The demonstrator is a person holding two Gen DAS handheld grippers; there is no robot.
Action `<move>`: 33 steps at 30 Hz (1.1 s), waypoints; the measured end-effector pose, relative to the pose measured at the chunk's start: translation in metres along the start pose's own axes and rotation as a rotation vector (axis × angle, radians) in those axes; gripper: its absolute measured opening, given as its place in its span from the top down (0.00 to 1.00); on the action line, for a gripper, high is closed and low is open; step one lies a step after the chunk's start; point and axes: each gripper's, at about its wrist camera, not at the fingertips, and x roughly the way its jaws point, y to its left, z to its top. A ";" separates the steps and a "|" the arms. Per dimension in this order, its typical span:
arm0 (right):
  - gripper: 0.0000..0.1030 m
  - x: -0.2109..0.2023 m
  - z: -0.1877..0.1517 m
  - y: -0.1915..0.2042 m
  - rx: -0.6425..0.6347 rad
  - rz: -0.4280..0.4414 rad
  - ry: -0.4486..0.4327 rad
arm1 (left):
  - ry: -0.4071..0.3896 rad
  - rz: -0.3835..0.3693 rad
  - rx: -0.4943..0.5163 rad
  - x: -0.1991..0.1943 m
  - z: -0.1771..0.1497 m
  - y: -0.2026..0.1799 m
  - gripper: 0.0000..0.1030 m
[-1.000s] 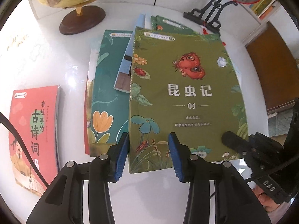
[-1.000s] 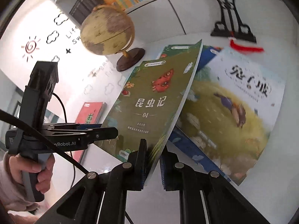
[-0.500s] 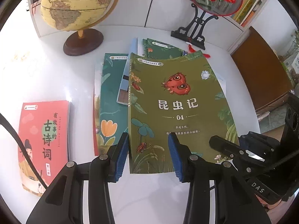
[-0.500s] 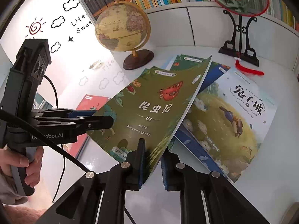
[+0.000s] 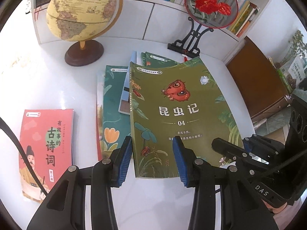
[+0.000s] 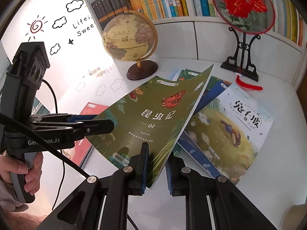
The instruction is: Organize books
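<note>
Left tongs (image 5: pixel 152 158): blue-padded, spread a little across the near left corner of the olive-green paperback with a red butterfly on its cover (image 5: pixel 178 115); whether the pads press on it cannot be told (seen from the right wrist, they reach in from the left at the book's edge).
Right tongs (image 6: pixel 156 169): pinching the near right corner of the same olive-green paperback, the cover edge between the blue pads.
Red paperback with a robed figure (image 5: pixel 45 151): flat on the white counter (image 5: pixel 63 88), far left, apart from the others.
Teal paperback with an orange tulip (image 5: pixel 112 113): flat, just left of the olive one, partly under it.
Olive-green paperback: lifted off the pile, tilted, its far edge curling.
White-and-yellow paperback with a bird (image 6: pixel 228 130): flat on the right, over a blue book (image 6: pixel 195 151).
Behind: beige globe on a dark wooden base (image 5: pixel 82 17); round red-flower fan on a black stand (image 5: pixel 210 5).
</note>
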 end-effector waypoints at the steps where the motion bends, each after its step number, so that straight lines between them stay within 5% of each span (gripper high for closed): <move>1: 0.85 0.000 0.001 0.003 -0.006 -0.003 0.000 | -0.004 -0.001 -0.006 -0.002 0.000 0.003 0.62; 33: 0.85 0.069 0.035 0.168 -0.139 0.107 0.059 | -0.040 0.080 -0.161 -0.077 -0.040 0.164 0.62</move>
